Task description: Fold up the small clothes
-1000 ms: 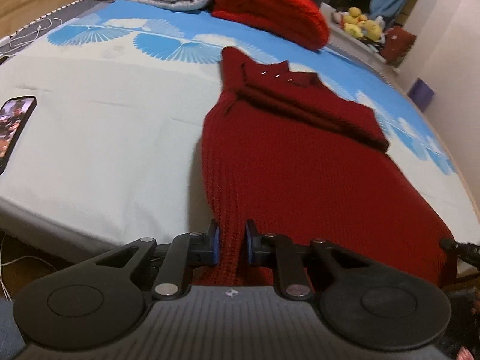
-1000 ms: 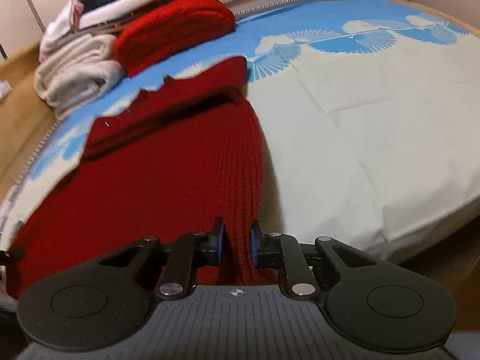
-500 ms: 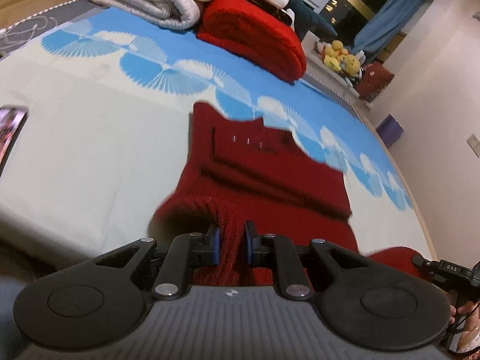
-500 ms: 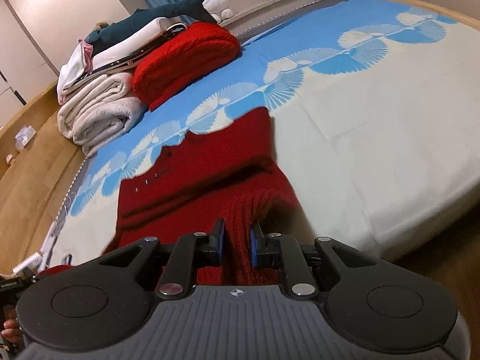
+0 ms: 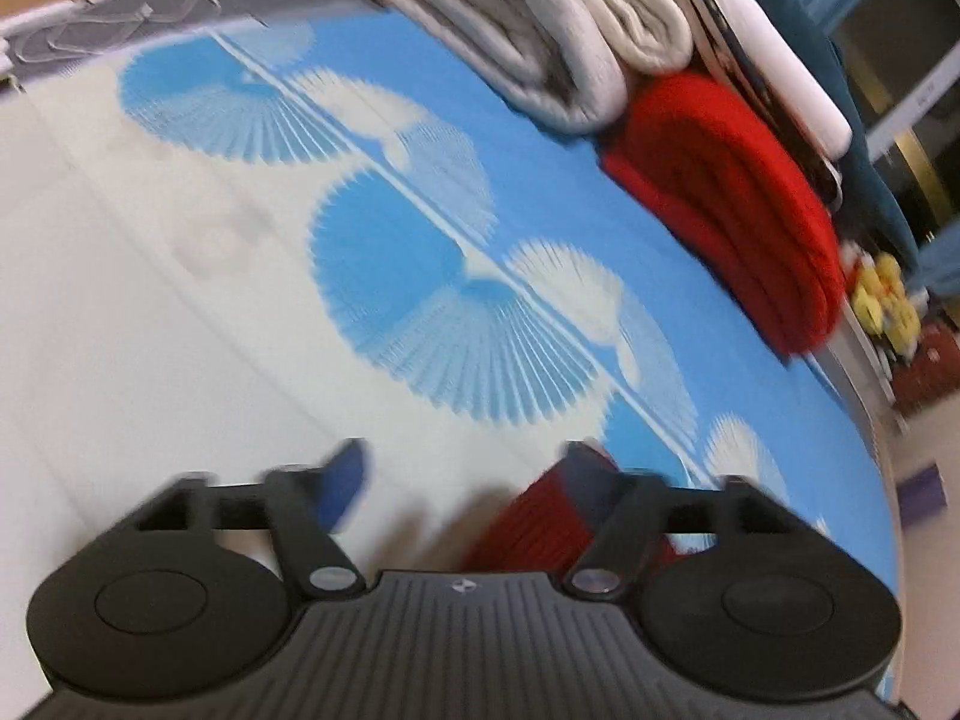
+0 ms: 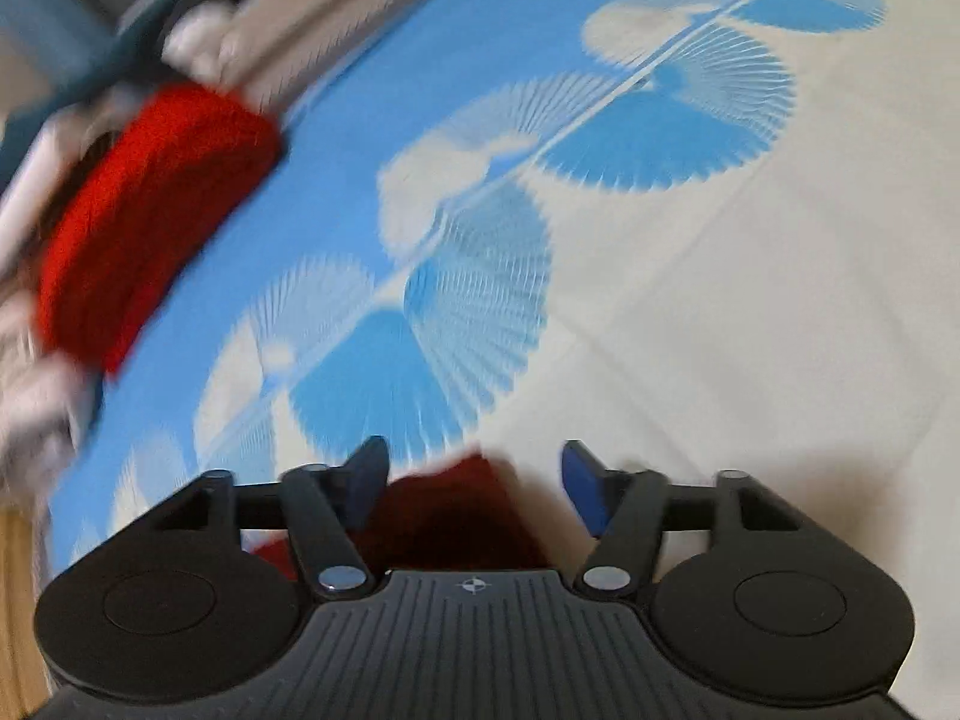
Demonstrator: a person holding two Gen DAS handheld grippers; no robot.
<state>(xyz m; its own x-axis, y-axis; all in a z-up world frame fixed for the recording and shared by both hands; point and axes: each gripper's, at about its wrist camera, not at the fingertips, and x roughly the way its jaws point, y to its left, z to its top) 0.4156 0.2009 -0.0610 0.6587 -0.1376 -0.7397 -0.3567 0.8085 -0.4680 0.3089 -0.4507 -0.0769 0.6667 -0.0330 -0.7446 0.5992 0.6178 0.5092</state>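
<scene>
so, left wrist view: the left gripper (image 5: 468, 480) is seen with jaws spread wide, having just been opening, where half a second back they were pinched on the hem of the dark red knit garment (image 5: 534, 522). a fold of that knit is seen low in frame against the right-hand finger, apparently not clamped, though blur makes contact hard to judge. the patterned bedsheet (image 5: 420, 300) now fills the view, with the stack of folded clothes (image 5: 600, 60) and a bright red folded knit (image 5: 738, 204) much nearer than before.

right wrist view: the right gripper (image 6: 474, 480) is likewise seen parted, jaws just opened, and the garment (image 6: 450, 516) is left lying between the fingers, loose, no pads pressed on it. the red folded knit (image 6: 144, 222) is blurred at left.

judged from this, the hem has been carried up toward the collar end and released, so a lengthwise fold is probably done. the result cannot be checked, since most of the garment is hidden under the grippers.
</scene>
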